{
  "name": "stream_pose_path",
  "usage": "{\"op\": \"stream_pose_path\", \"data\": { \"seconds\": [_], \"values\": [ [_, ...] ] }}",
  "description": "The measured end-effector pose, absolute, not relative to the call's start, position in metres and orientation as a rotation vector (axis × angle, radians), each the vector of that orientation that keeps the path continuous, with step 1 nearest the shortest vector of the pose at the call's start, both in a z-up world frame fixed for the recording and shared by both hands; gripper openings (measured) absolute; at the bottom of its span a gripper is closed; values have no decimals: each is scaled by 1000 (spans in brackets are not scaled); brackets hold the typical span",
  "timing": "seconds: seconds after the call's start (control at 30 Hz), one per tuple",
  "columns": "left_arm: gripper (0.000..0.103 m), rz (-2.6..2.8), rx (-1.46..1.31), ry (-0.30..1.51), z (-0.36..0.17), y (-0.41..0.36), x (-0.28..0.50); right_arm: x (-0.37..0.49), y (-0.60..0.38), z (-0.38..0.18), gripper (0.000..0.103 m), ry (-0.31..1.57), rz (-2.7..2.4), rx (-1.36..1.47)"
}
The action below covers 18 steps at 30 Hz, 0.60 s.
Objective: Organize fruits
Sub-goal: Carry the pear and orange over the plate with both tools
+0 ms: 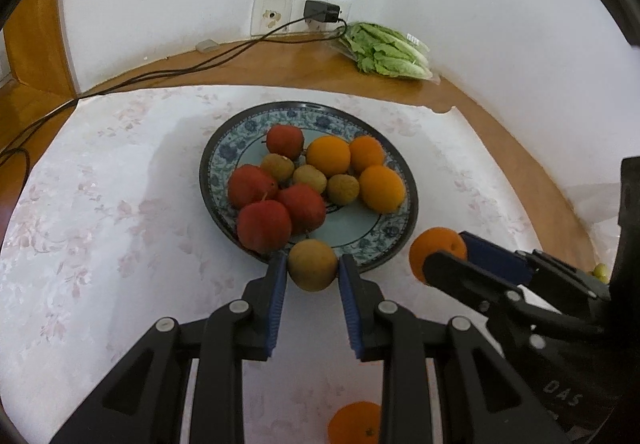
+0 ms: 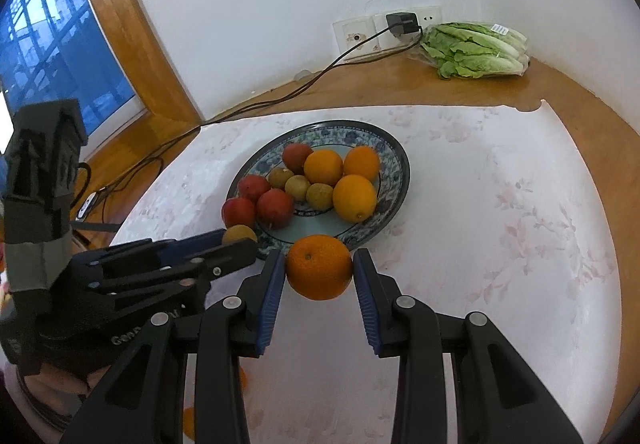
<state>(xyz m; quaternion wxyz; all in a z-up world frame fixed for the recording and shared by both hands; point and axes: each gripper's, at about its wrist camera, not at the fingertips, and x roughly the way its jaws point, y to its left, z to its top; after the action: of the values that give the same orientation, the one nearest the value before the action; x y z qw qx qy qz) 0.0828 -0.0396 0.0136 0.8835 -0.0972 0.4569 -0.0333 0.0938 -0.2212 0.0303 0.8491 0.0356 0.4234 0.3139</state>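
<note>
Right wrist: fruit-filled plate [image 2: 394, 179]

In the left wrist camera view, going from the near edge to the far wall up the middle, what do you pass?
Orange on the cloth → brown fruit held in the left gripper → plate of fruit → bare wooden table → wall socket with charger.
</note>
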Motion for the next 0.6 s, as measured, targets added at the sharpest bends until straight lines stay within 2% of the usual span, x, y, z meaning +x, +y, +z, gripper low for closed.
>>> {"op": "stream_pose_path", "data": {
  "seconds": [0.6],
  "values": [
    [28,-19,-165,923,5,-32,102,111,-207,21,36,884,655,48]
  ]
}}
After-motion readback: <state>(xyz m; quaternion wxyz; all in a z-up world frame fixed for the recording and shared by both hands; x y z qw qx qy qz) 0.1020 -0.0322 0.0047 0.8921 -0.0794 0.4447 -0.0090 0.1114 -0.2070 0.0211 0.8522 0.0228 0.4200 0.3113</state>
